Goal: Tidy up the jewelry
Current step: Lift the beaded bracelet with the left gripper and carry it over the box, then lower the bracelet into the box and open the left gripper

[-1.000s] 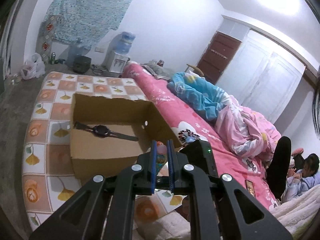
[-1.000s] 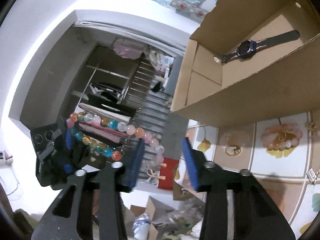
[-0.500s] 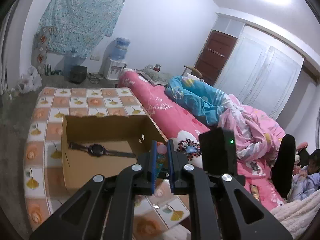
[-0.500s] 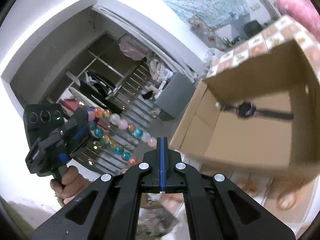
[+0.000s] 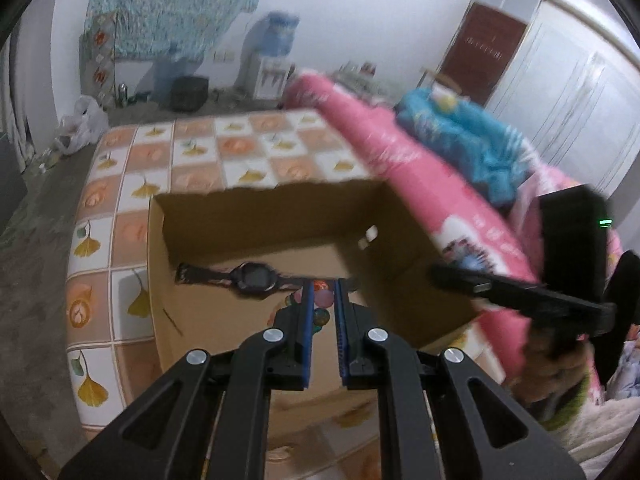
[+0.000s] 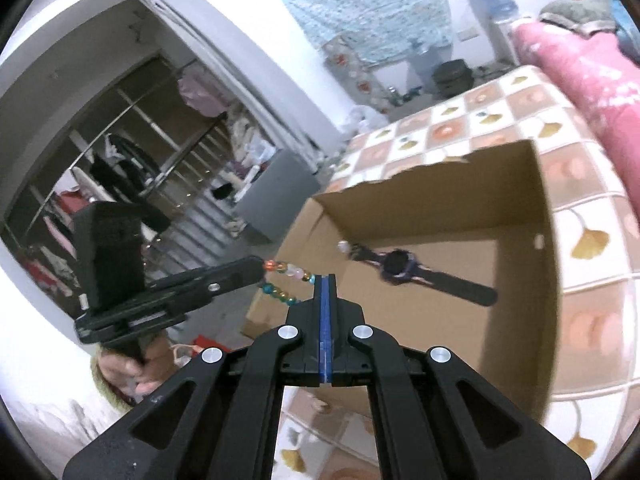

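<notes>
left wrist: left gripper (image 5: 322, 300) clamped on bead bracelet (image 5: 322, 305), above near edge of cardboard box (image 5: 256, 208); smartwatch (image 5: 250, 276) flat on box floor | right wrist: right gripper (image 6: 325, 284) fully closed, holding nothing; bracelet dangling at box's left edge.

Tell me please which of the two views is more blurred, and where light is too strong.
Left wrist view: motion blur smears the pink bedding and the right gripper; the watch stays readable. Right wrist view: sharper, cardboard box edges crisp, but the wall at far left is overexposed white. Both show fisheye bending.
</notes>
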Demonstrator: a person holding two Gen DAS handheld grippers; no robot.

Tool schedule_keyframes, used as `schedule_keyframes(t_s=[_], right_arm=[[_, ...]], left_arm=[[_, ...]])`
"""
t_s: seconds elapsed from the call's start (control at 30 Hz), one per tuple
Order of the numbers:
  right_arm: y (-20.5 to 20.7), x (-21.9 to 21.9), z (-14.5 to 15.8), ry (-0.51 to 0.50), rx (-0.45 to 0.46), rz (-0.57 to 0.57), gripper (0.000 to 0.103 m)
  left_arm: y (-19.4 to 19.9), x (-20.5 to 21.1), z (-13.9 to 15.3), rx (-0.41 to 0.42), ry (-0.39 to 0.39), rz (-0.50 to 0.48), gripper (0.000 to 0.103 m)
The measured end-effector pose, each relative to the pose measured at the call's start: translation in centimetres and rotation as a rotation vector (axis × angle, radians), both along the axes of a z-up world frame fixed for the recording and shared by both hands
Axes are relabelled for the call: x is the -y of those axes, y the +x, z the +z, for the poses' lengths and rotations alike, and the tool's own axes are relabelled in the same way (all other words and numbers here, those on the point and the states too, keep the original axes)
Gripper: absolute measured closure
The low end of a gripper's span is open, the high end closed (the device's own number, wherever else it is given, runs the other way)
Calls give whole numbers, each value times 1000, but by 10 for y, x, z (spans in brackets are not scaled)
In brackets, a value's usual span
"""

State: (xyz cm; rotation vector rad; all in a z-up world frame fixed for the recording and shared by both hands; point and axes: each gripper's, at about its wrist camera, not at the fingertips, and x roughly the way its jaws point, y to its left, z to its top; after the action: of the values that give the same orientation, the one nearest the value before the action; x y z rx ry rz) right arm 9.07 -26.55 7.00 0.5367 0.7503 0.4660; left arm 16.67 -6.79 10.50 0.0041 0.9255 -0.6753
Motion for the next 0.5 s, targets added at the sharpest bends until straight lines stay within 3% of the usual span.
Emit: schedule_keyframes(t_s=[0.2, 0.27, 0.4, 0.47, 0.5], right_arm=[[-5, 13, -7, -43, -24, -41, 101], [-7, 16, -8, -53, -25, -52, 101], [-16, 25, -7, -68, -11, -88, 100], [-22, 29, -4, -86, 2, -114, 92], [-25, 31, -2, -96, 10, -131, 90]], left_arm=[[38, 12, -52, -67, 262, 44, 93], [43, 9, -56, -72, 264, 56, 92], [35, 7, -44, -12, 247, 68, 80], [26, 5, -32, 38, 247, 73, 71], [21, 3, -27, 63, 248, 81, 62]])
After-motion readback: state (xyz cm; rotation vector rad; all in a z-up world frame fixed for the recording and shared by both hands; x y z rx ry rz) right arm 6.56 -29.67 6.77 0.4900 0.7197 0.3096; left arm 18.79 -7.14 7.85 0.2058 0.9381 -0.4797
